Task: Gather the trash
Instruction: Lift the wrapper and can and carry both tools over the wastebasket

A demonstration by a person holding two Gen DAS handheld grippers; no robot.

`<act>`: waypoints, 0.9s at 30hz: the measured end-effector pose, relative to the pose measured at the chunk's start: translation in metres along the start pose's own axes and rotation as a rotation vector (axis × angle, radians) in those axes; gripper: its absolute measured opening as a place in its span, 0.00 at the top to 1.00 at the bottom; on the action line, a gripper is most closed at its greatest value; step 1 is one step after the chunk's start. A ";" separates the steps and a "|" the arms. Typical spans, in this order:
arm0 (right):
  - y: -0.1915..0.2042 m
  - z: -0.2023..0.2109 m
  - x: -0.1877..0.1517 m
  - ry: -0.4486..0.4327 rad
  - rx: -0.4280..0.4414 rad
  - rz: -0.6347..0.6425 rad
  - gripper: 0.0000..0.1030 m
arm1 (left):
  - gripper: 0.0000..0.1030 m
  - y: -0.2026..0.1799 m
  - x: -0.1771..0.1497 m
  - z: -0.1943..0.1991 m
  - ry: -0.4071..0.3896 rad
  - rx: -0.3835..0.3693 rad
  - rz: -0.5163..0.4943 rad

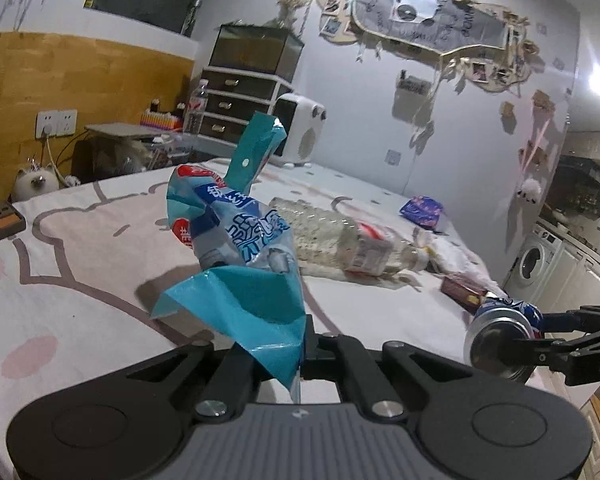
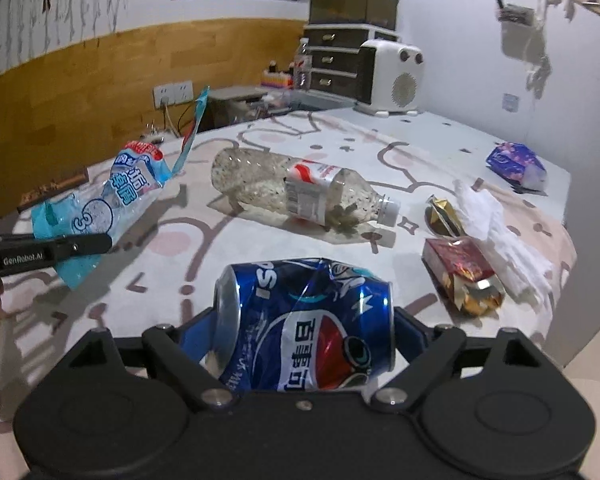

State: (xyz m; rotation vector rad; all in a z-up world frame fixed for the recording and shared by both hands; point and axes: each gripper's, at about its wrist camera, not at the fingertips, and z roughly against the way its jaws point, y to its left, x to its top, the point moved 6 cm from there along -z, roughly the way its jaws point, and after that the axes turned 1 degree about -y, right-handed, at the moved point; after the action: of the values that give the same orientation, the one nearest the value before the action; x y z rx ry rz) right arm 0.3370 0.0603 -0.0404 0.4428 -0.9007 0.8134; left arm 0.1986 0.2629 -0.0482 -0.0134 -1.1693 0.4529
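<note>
Above the patterned table (image 2: 340, 136), a blue wrapper (image 1: 236, 240) is pinched by the left gripper (image 1: 300, 344), while a dented blue can (image 2: 304, 320) is clamped by the right gripper (image 2: 300, 340).

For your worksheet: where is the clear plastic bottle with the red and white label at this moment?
The clear plastic bottle lies on its side mid-table in the right wrist view, beyond the crushed blue can, its cap pointing right toward the gold foil wrapper.
</note>
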 end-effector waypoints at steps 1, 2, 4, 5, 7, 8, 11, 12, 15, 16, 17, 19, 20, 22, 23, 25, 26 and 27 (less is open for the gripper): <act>0.002 0.005 -0.002 -0.007 -0.007 -0.010 0.12 | 1.00 -0.004 -0.001 0.004 -0.005 -0.002 -0.007; 0.003 0.010 -0.005 -0.013 -0.014 -0.022 0.12 | 1.00 -0.007 -0.002 0.008 -0.009 -0.003 -0.014; 0.005 0.021 -0.010 -0.027 -0.030 -0.056 0.12 | 1.00 -0.014 -0.004 0.016 -0.015 -0.010 -0.021; 0.005 0.025 -0.013 -0.033 -0.036 -0.070 0.12 | 1.00 -0.018 -0.006 0.019 -0.016 -0.013 -0.025; 0.006 0.036 -0.019 -0.048 -0.058 -0.096 0.12 | 1.00 -0.027 -0.009 0.027 -0.022 -0.014 -0.046; 0.006 0.042 -0.022 -0.057 -0.068 -0.106 0.12 | 1.00 -0.032 -0.010 0.031 -0.024 -0.017 -0.057; 0.007 0.057 -0.031 -0.079 -0.088 -0.133 0.12 | 1.00 -0.044 -0.014 0.040 -0.026 -0.033 -0.073; 0.007 0.062 -0.034 -0.084 -0.097 -0.141 0.12 | 1.00 -0.048 -0.015 0.043 -0.028 -0.036 -0.081; 0.005 0.077 -0.043 -0.097 -0.122 -0.165 0.12 | 1.00 -0.062 -0.017 0.050 -0.032 -0.047 -0.106; 0.004 0.082 -0.046 -0.102 -0.134 -0.171 0.12 | 1.00 -0.066 -0.018 0.052 -0.032 -0.053 -0.113; 0.003 0.088 -0.049 -0.106 -0.147 -0.179 0.12 | 1.00 -0.069 -0.019 0.054 -0.030 -0.058 -0.119; 0.000 0.099 -0.055 -0.121 -0.171 -0.198 0.12 | 1.00 -0.079 -0.022 0.057 -0.027 -0.073 -0.132; -0.002 0.105 -0.058 -0.132 -0.178 -0.210 0.12 | 1.00 -0.083 -0.024 0.059 -0.025 -0.080 -0.138; -0.005 0.116 -0.063 -0.154 -0.186 -0.234 0.12 | 1.00 -0.094 -0.028 0.062 -0.022 -0.098 -0.151; -0.007 0.123 -0.067 -0.165 -0.198 -0.244 0.12 | 1.00 -0.100 -0.029 0.064 -0.022 -0.108 -0.156; -0.009 0.133 -0.074 -0.179 -0.223 -0.255 0.12 | 1.00 -0.111 -0.032 0.067 -0.021 -0.128 -0.169; -0.012 0.139 -0.078 -0.185 -0.235 -0.263 0.12 | 1.00 -0.117 -0.033 0.069 -0.021 -0.137 -0.175; -0.015 0.144 -0.081 -0.190 -0.247 -0.272 0.12 | 1.00 -0.122 -0.034 0.070 -0.021 -0.145 -0.180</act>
State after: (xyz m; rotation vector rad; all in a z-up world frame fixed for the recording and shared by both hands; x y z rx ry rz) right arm 0.2456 -0.0772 -0.0267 0.4185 -1.0747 0.4093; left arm 0.1666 0.1243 -0.0208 -0.0281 -1.2105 0.2091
